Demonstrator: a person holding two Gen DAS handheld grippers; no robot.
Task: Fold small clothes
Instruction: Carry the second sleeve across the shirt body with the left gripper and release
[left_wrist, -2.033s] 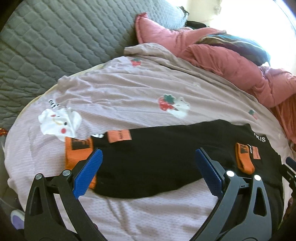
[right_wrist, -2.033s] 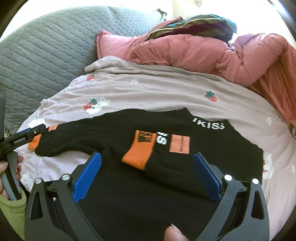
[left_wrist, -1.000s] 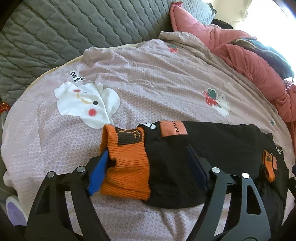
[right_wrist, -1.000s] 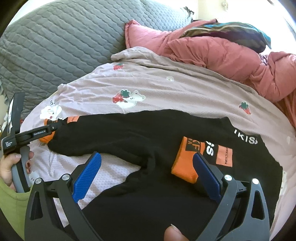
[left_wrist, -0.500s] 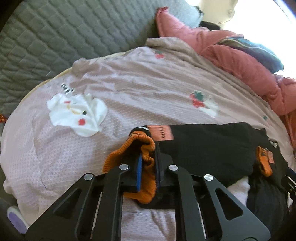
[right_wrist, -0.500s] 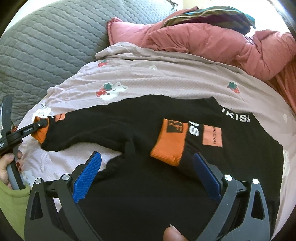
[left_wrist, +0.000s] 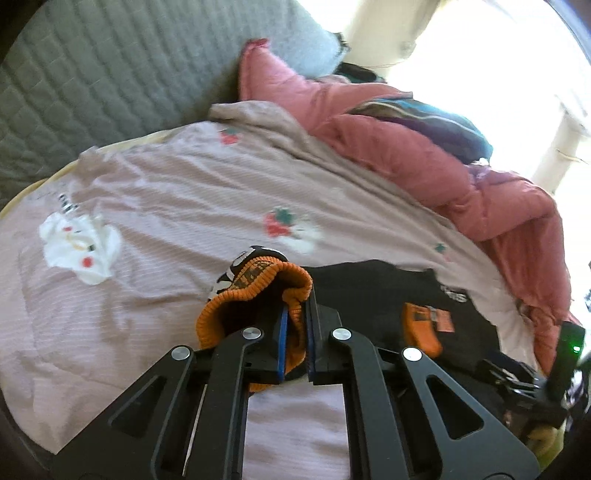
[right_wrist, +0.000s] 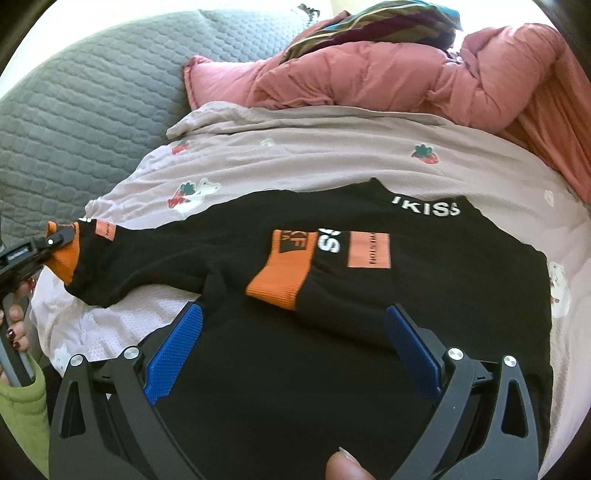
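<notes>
While I watch both wrist feeds, this is what I read off them:

Left gripper (left_wrist: 294, 332): my blue pads are pressed together on the orange ribbed cuff (left_wrist: 255, 295) of the near-left sleeve, which bunches up around them and looks raised off the bedding.
Right gripper (right_wrist: 291, 343): its blue-padded fingers stand wide apart over the lower body of the garment, pinching nothing.
Garment: the small black sweater with orange cuffs and white lettering (right_wrist: 369, 288) lies spread on the bed, collar at the far side; its left sleeve stretches out to the left toward my left tool.
Other sleeve: folded across the chest, its orange cuff (right_wrist: 282, 273) lying flat on the black fabric, just beside an orange patch.
Bedding: pale pink blanket with strawberry prints (right_wrist: 332, 155) under the sweater.
Far side: crumpled pink quilted duvet (right_wrist: 388, 70) at the right, grey quilted cushion (right_wrist: 85, 110) at the left.
</notes>
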